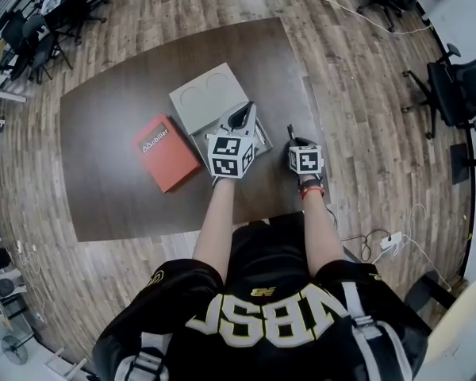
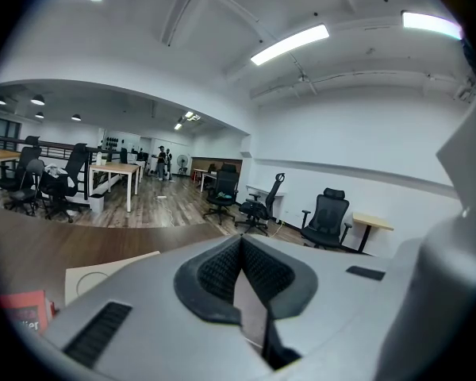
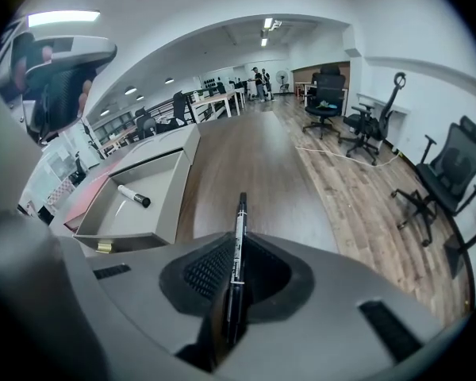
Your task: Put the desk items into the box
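Clamping a black pen [image 3: 239, 213] between their pads, the right tongs [image 3: 238, 244] grip it by its lower half, and its tip sticks out past them over the brown bench [image 3: 254, 157]. The open grey box [image 3: 174, 201] sits on the bench to their left, with a black-capped marker [image 3: 132, 196] lying inside. The left tongs [image 2: 240, 243] are pressed together with nothing between them, and in the head view they are over the box.

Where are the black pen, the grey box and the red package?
black pen [image 3: 236, 260], right gripper view, mid-barrel, between the jaws.
grey box [image 3: 174, 193], right gripper view, its near side wall.
red package [image 1: 168, 159], head view, middle of its top face.
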Available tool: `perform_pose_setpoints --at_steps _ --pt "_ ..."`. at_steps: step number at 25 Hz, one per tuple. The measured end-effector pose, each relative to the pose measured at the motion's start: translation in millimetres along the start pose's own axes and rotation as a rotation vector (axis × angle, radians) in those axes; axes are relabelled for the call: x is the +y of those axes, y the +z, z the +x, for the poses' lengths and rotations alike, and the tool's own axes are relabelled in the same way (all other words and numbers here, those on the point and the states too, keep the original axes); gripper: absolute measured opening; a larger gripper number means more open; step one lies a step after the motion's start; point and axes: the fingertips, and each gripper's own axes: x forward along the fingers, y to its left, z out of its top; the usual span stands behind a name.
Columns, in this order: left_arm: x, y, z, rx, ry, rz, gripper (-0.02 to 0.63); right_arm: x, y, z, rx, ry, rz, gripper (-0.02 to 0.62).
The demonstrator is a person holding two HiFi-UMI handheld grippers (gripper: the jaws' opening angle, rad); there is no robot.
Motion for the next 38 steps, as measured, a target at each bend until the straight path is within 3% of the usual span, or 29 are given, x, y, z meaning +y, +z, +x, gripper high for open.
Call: perform_pose_setpoints --at_steps 13,21,29,34,38 --pt "15.2 7.2 -12.4 -0.026 0.061 -0.014 0.015 20.1 42.4 -4.0 -0.077 0.077 -0.101 0.049" --pt "39.6 13.7 -37.4 -0.048 0.139 -0.023 0.014 65.2 80.8 -9.9 -0.112 0.170 -0.189 0.049" --pt "79.9 11.5 -79.0 -0.065 0.257 -0.056 0.015 125.2 89.7 3.7 -0.094 0.278 -0.303 0.049" --pt "105.8 2.8 -110.1 -0.067 0.338 -0.086 0.015 170.5 88.7 10.7 -0.083 0.347 -0.403 0.049" --pt "124.1 -11.3 -134.9 -0.059 0.400 -0.118 0.015 207.4 78.1 16.5 -0.060 0.388 -0.563 0.050"
